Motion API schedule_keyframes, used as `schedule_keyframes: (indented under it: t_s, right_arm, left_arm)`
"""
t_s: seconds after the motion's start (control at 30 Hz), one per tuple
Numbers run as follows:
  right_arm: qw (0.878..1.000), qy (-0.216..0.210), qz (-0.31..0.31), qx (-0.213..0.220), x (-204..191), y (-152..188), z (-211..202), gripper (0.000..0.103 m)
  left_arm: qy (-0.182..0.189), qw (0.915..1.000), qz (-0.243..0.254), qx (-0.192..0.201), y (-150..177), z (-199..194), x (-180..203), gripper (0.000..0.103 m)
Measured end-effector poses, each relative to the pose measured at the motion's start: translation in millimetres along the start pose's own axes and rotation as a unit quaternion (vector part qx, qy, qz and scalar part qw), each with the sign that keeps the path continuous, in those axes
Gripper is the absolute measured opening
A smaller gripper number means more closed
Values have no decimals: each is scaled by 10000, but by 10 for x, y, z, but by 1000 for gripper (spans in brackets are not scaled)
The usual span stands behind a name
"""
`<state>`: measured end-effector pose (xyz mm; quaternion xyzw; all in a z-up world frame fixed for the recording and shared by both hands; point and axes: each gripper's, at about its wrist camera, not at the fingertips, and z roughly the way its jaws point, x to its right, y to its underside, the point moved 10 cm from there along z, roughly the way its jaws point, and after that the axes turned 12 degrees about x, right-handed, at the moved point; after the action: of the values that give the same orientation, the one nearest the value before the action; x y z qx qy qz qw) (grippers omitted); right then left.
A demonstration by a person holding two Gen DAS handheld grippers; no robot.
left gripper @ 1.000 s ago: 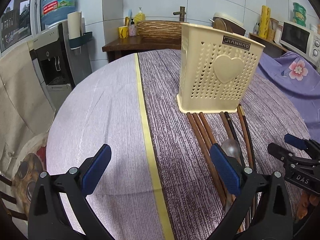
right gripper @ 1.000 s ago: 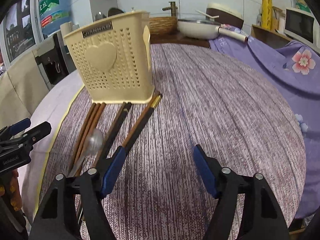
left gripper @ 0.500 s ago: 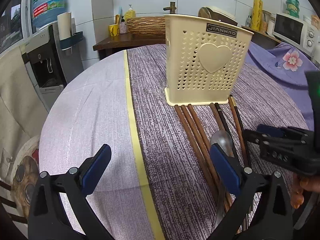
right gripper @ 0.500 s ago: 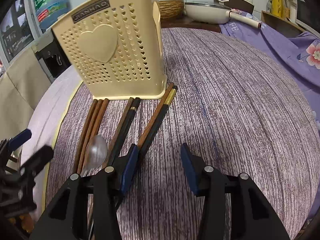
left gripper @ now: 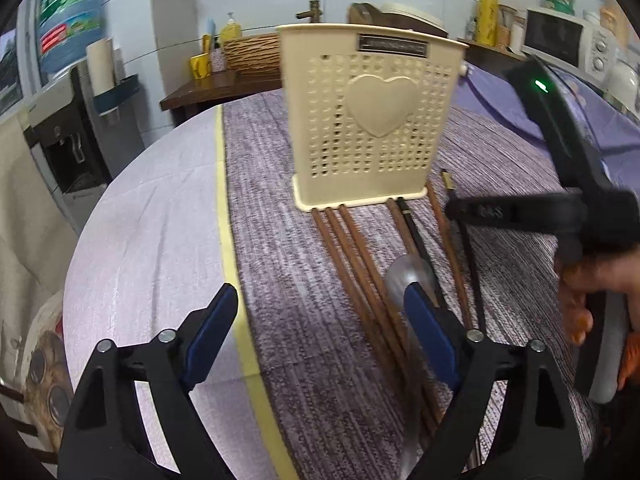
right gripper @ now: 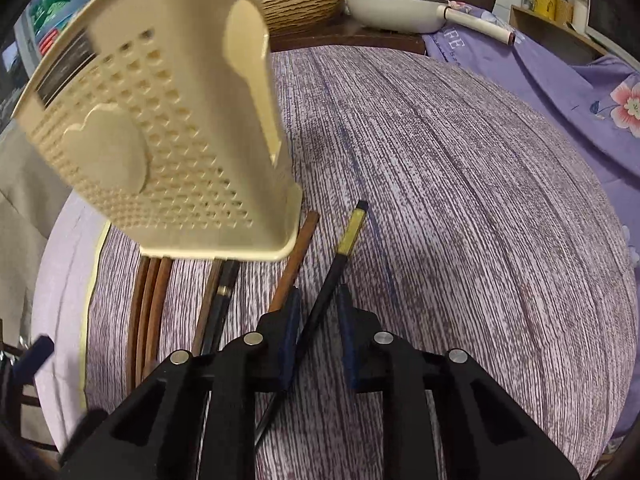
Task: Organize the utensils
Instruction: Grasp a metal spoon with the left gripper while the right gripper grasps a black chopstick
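A cream perforated utensil basket (left gripper: 368, 120) (right gripper: 160, 140) stands upright on the purple tablecloth. Several brown chopsticks (left gripper: 352, 252) and a clear spoon (left gripper: 408, 276) lie in front of it. My left gripper (left gripper: 320, 332) hangs above the cloth, jaws wide but closing, with nothing between them; its right finger overlaps the spoon. In the right wrist view my right gripper (right gripper: 318, 332) is closing around a black chopstick with a gold band (right gripper: 332, 276). The chopstick lies between the pads, with a gap still showing on its right. Another brown chopstick (right gripper: 296, 256) lies just to its left.
A hand (left gripper: 592, 288) holds the right gripper at the left view's right side. A yellow stripe (left gripper: 228, 240) runs down the tablecloth. Behind are a white pan (right gripper: 392, 8), a woven basket (right gripper: 304, 4), a floral purple cloth (right gripper: 580, 92), a water dispenser (left gripper: 68, 120) and a microwave (left gripper: 560, 36).
My right gripper moved forward towards the basket and its jaws narrowed around the black chopstick. My left gripper drifted closer to the chopsticks and narrowed a little.
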<state>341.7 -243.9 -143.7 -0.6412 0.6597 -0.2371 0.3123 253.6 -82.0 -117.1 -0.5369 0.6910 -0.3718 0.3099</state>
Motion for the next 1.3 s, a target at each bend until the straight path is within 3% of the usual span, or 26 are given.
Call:
schedule_keyframes:
  t_s: [0.17,0.47,0.6,0.77,0.9,1.3]
  right_arm:
    - [9999,103,-4,-11,59,-89,117,15]
    - [9997,93,191,-76,135,-215,245,11]
    - [9997,98,213,-69,135,-233,270,11]
    - [9997,64,215,-50,155,-265,301,11]
    - [9998,70,173,-11,146,-248,283,11]
    - [9995,-37,293,145,156,-212,213,10]
  left_arm:
    - [466,9984,278,-148,-46,127,298,74]
    - [685,9954,512,-433,4,353,577,73]
    - [707,9944,500,-600,60,458,609,60]
    - [711,9948,471,-560,20,482,621,54]
    - [781,9942,493,-551,0,460,663,36]
    - [733,9963,178,-419,-106,355,467,36]
